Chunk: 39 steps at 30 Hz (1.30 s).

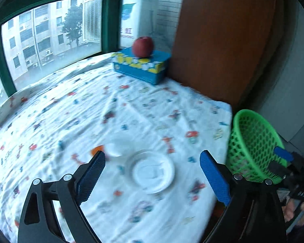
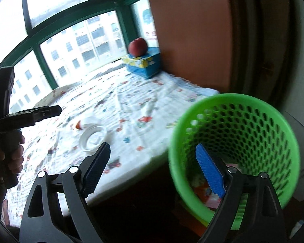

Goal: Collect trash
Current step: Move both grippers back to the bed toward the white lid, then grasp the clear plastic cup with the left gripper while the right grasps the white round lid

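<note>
Now both hand-held grippers wide open, holding nothing: left hand-held gripper [image 1: 152,173] over the lid [image 1: 152,171], right hand-held gripper [image 2: 152,169] at the bin [image 2: 235,154] rim. Could slip off the thin flat lid, or bunch up the cloth [image 1: 131,111] on the counter. White round lid, lying flat near the edge, beside the green bin

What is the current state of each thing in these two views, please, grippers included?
Left gripper: open, nothing between its jaws.
Right gripper: open, empty.
Green basket: tilted toward the table, some trash inside.
White lid: lying flat on the tablecloth, untouched.
Orange scrap: on the cloth beside a small white piece.
Apple: resting on the blue box.
</note>
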Each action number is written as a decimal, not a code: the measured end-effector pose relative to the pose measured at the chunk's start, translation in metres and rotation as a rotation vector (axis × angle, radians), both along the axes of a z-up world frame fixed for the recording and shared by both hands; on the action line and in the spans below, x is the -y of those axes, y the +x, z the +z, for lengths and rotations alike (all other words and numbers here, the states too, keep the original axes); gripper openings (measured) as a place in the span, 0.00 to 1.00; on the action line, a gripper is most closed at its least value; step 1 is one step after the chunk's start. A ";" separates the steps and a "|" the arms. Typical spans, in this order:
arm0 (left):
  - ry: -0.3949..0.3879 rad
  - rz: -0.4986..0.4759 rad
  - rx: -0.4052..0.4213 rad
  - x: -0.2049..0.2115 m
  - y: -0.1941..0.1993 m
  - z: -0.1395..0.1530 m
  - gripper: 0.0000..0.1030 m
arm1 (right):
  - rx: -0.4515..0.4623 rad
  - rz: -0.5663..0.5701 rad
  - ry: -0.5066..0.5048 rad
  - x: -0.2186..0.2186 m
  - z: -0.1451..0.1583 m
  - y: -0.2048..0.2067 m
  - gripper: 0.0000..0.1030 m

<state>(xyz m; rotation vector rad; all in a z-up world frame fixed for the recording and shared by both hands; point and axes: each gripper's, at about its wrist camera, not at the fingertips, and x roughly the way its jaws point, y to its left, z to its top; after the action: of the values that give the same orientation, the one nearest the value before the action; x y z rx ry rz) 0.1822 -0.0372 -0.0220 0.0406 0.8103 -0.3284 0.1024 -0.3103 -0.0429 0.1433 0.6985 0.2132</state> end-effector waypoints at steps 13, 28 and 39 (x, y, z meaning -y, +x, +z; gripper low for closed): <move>0.047 -0.062 -0.080 -0.082 0.007 -0.052 0.92 | -0.042 0.103 -0.025 -0.067 -0.010 0.021 0.83; -0.037 -0.171 -0.144 -0.097 0.034 -0.100 0.93 | -0.116 0.156 -0.046 -0.110 -0.028 0.046 0.83; -0.079 -0.190 -0.143 -0.096 0.044 -0.111 0.80 | -0.145 0.185 -0.067 -0.127 -0.038 0.059 0.83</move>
<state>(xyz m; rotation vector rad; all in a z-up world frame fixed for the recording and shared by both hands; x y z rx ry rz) 0.2263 0.0584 -0.1334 0.0200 0.9369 -0.5478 0.1617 -0.1836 -0.0809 0.0297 0.8627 0.3590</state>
